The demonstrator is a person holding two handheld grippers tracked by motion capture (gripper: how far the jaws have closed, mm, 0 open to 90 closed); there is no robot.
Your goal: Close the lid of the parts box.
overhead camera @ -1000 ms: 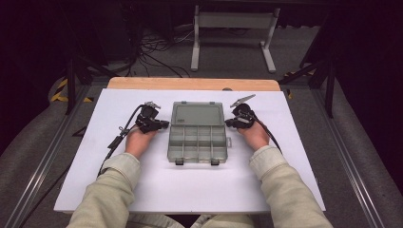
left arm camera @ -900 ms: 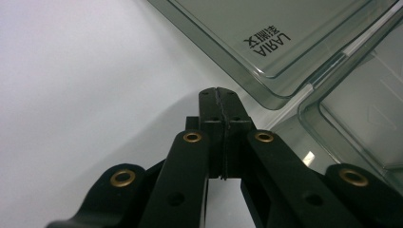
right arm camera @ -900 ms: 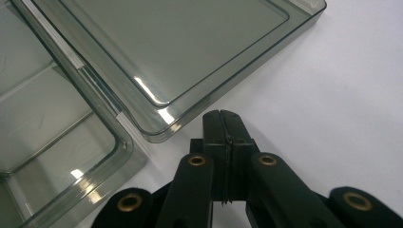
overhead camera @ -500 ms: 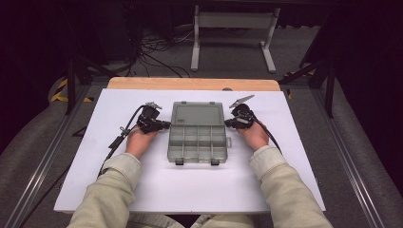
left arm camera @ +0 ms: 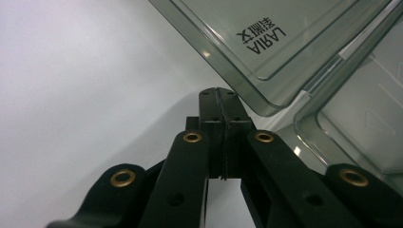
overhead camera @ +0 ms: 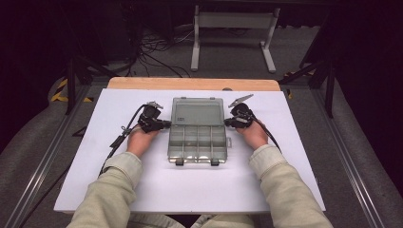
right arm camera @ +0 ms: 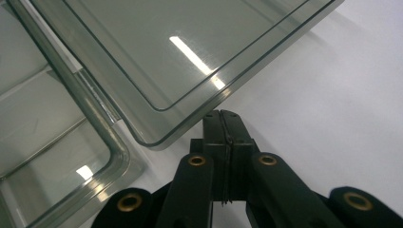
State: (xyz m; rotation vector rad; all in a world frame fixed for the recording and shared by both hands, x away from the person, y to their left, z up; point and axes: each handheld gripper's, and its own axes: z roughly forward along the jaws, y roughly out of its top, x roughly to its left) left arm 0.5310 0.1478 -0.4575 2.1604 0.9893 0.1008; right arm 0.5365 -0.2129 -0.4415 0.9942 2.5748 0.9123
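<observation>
We see a smoky clear plastic box (overhead camera: 197,128) lying flat at the centre of the white board (overhead camera: 95,180), lid (overhead camera: 196,111) swung open toward 12 o'clock, tray part toward 6 with straight dividers making small compartments. Two dark latches (overhead camera: 179,162) sit on the 6 o'clock edge. Plastic is glossy, hard, with rounded corners and a raised rim; the lid carries moulded lettering (left arm camera: 262,35).

Left gripper (overhead camera: 165,124) sits at 9 o'clock of the box, right gripper (overhead camera: 228,122) at 3 o'clock, both tips about level with the hinge line. In the left gripper view we see the two black jaws pressed together, clenched on nothing, tip just beside the lid's rounded corner (left arm camera: 266,111); contact we cannot tell. The right gripper view matches: jaws pressed flat together, empty, tip just beside the lid edge (right arm camera: 190,121).

The board is matte, smooth, rectangular, with a wooden strip (overhead camera: 190,83) along its 12 o'clock edge. Open white surface lies at 6, 9 and 3 o'clock of the box.
</observation>
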